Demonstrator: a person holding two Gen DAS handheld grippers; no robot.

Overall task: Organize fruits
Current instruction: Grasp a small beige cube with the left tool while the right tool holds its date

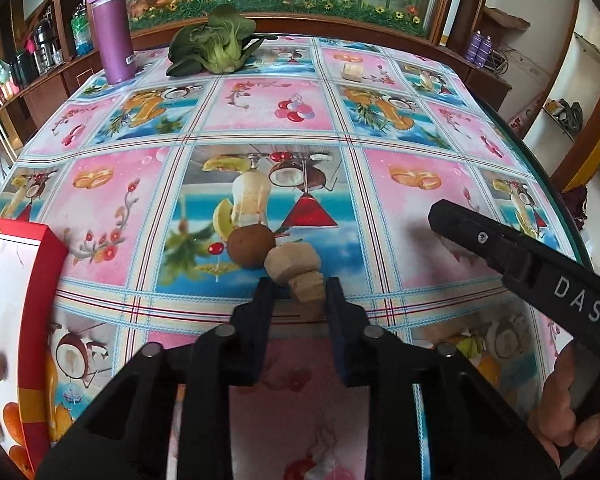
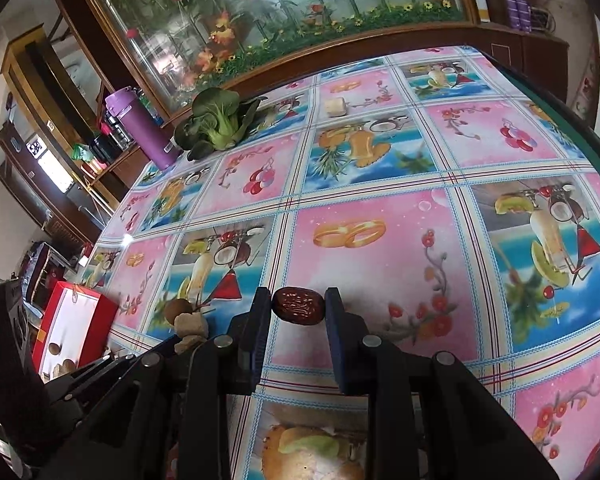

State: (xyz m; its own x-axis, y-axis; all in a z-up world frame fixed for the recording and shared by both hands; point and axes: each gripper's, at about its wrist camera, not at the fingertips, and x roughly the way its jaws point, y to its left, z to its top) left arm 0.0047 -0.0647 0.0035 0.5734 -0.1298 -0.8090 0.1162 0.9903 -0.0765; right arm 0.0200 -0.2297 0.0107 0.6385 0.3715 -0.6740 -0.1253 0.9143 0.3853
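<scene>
Pink-and-blue printed oilcloth covers the table (image 1: 284, 120), the largest thing we see. At nine o'clock in the left wrist view stands a red-rimmed box (image 1: 40, 300) with a white inside, and we can make out a few small pieces already lying in it. At eleven o'clock on the far edge rises a purple flask (image 1: 112, 32), upright, with a bok choy (image 1: 216, 48) just beside it at twelve. Our left gripper (image 1: 298, 292) has its fingers parted around a knobbly beige ginger piece (image 1: 300, 272); whether they press it we cannot tell. A round brown fruit (image 1: 251, 245) touches the ginger at its ten o'clock. Our right gripper (image 2: 298, 306) stands released, its fingers either side of a dark red jujube (image 2: 299, 305) lying on the cloth. A small pale chunk (image 1: 353, 71) sits near the far edge at one o'clock.
</scene>
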